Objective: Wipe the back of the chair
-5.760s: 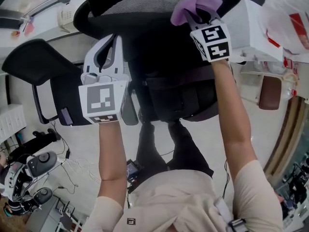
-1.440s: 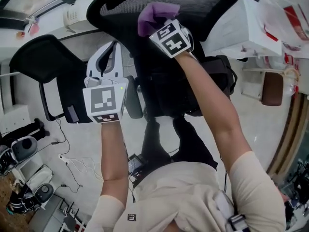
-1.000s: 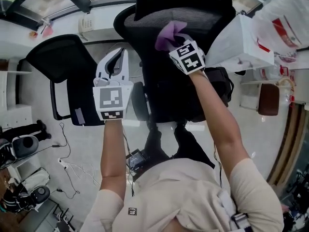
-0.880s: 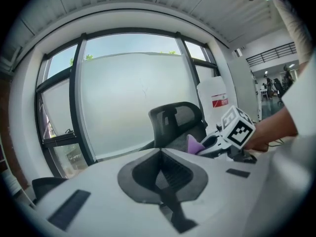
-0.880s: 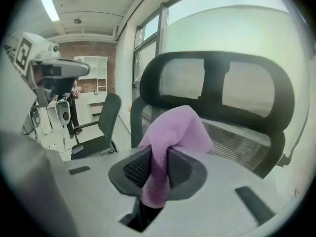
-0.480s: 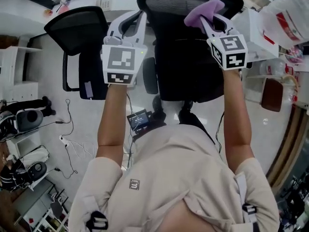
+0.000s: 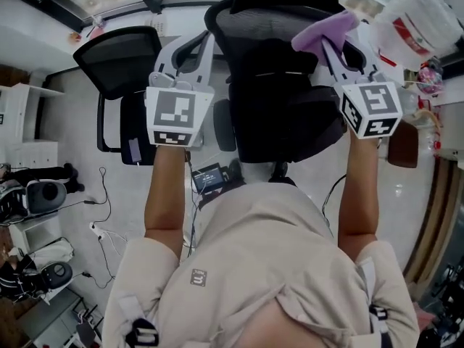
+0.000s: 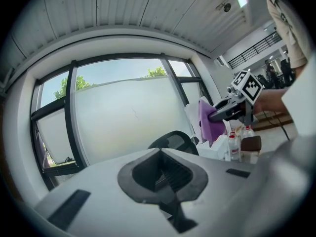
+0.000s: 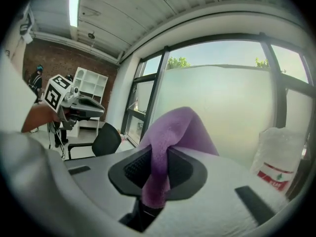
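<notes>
In the head view, the chair (image 7: 279, 64) is seen between the two raised arms, its mesh back to the left of the right hand-held gripper (image 7: 335, 46) and to the right of the left hand-held gripper (image 7: 192, 49). A purple cloth (image 7: 325, 31) is carried at the right hand-held gripper's tip, over the back's upper right edge. Whether it touches the mesh cannot be told. A white bag (image 7: 409, 13) is seen just right of that hand-held gripper.

In the left gripper view, the jaws are pressed together on nothing. The right hand-held gripper (image 8: 224, 111) and the hanging cloth (image 8: 210, 125) are seen far ahead and to the right.

In the right gripper view, the cloth (image 9: 173, 132) is pinched between the jaws, with a loose fold standing above them. Only window is seen ahead of it, so the cloth is judged to be off the back, with a stroke yet to be made.

Since the chair is not steadied by the empty left hand-held gripper, it could be turned or rolled away under pressure. The cloth could be caught on the mesh and pulled from the jaws. The bag could be snagged by a wide rightward stroke.
</notes>
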